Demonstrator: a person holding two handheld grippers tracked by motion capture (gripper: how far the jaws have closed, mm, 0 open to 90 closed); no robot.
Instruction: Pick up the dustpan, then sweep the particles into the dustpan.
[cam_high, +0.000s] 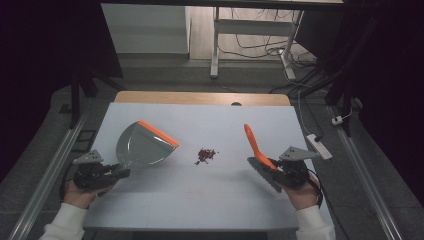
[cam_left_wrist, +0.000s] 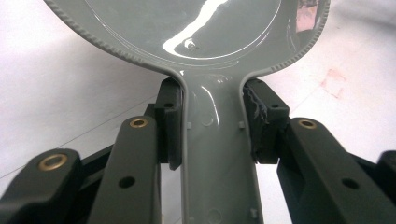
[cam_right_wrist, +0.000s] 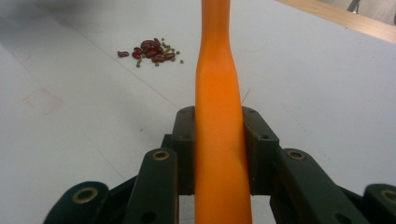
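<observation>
On the white table (cam_high: 210, 200) a person holds one gripper in each hand. The left gripper (cam_high: 121, 173) is at the near left part of the table, and its jaws are closed on the grey handle of a dustpan (cam_high: 142, 145). In the left gripper view the two black pads (cam_left_wrist: 169, 126) press on both sides of this handle, just below the place where it widens into the pan (cam_left_wrist: 187, 28). The pan is grey and shiny, with a ribbed rim, and it has an orange lip (cam_high: 159, 133) on its far edge. In the high view the dustpan lies ahead of the left gripper, and its open mouth is turned toward the middle of the table.

The right gripper (cam_high: 274, 171) is at the near right part of the table. Its jaws are closed on the orange handle of a brush (cam_high: 256, 145); in the right gripper view the handle (cam_right_wrist: 218, 116) passes between the pads and goes up and away from the camera. The brush end itself I cannot see clearly.

Between the dustpan and the brush, near the middle of the table, there is a small pile of beans (cam_high: 205, 154). They are dark red, with some smaller greenish ones (cam_right_wrist: 150, 51). The pile touches neither tool.
</observation>
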